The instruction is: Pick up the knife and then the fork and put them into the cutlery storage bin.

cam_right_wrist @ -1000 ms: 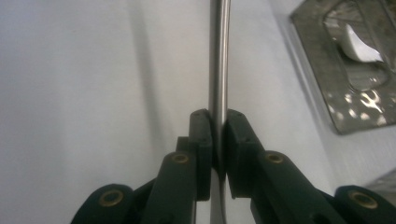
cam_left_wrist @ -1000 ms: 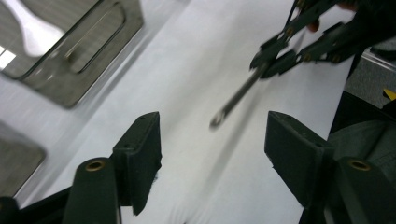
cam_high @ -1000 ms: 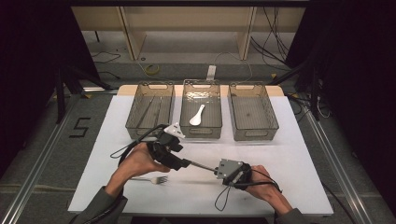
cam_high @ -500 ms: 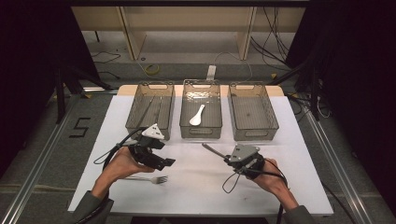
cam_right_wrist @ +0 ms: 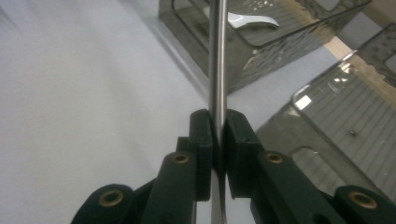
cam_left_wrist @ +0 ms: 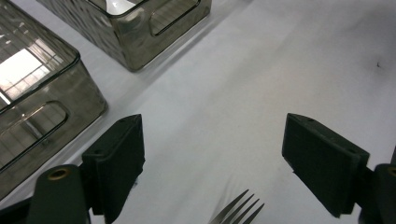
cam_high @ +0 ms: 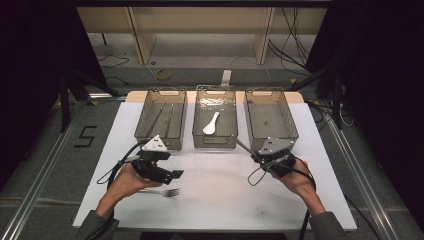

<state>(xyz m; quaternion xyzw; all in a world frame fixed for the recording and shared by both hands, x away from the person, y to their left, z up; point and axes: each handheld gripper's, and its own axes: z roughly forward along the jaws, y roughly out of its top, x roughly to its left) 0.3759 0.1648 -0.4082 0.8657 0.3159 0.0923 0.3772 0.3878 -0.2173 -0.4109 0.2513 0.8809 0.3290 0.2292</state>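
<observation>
A steel fork (cam_high: 162, 191) lies on the white table (cam_high: 225, 200) at the front left; its tines (cam_left_wrist: 238, 212) show low between my left gripper's jaws. The left gripper (cam_high: 172, 175) hangs open just above the fork and touches nothing (cam_left_wrist: 212, 158). To the right, my right gripper (cam_high: 255, 157) is shut on a slim metal utensil (cam_high: 241, 146). Its shaft (cam_right_wrist: 217, 56) runs straight up from the closed jaws (cam_right_wrist: 218, 126) toward the middle bin. The utensil's far end is out of frame, so I cannot tell what kind it is.
Three clear bins stand in a row at the back: the left bin (cam_high: 150, 135) holds thin dark utensils, the middle bin (cam_high: 215, 142) a white spoon (cam_high: 211, 123), and the right bin (cam_high: 272, 132) is beside it. Bare table lies between the hands.
The two grippers, close together at the centre a second ago, have parted. The right one carried the utensil right and toward the bins; the left one drew back left over the fork.
</observation>
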